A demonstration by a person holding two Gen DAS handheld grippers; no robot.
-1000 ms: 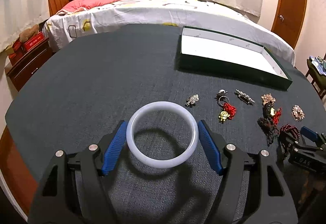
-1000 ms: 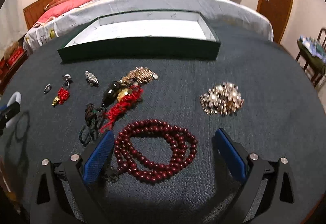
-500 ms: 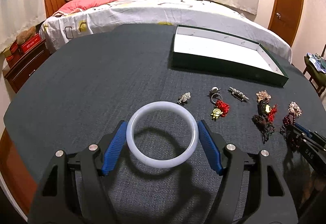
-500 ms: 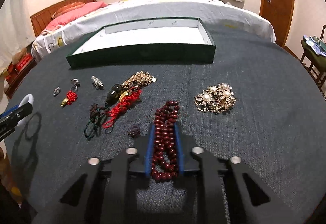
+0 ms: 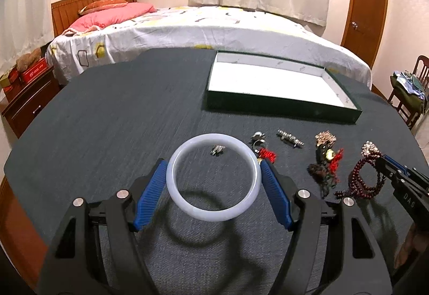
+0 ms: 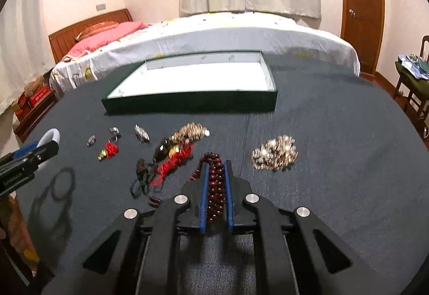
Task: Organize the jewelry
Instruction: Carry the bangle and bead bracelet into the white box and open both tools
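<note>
Bunching into a tight strand, the dark red wooden bead necklace (image 6: pixel 215 187) had just been clamped by the right hand-held gripper (image 6: pixel 215 182) at lower centre, lengthwise along the pads, ready for the green white-lined tray (image 6: pixel 187 104). The left hand-held gripper (image 5: pixel 213 182) gripped the pale white bangle (image 5: pixel 213 207) flat above the dark surface (image 5: pixel 107 134).

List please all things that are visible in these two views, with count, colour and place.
bangle: 1, milky white, held between left gripper's pads, above the table
beads: 1 string, dark red, clamped in right gripper
box: 1, green outside, white inside, open, far part of table
brooch: 1, gold with pearls, right of the beads
tassel pendant: 1, red and black, table middle
small charms: several, silver and red, left of the pendant
table: 1, dark grey
bed: 1, white sheet, pink pillow, behind table
door: 1, brown, right
left gripper: black, blue pads
right gripper: black, blue pads
</note>
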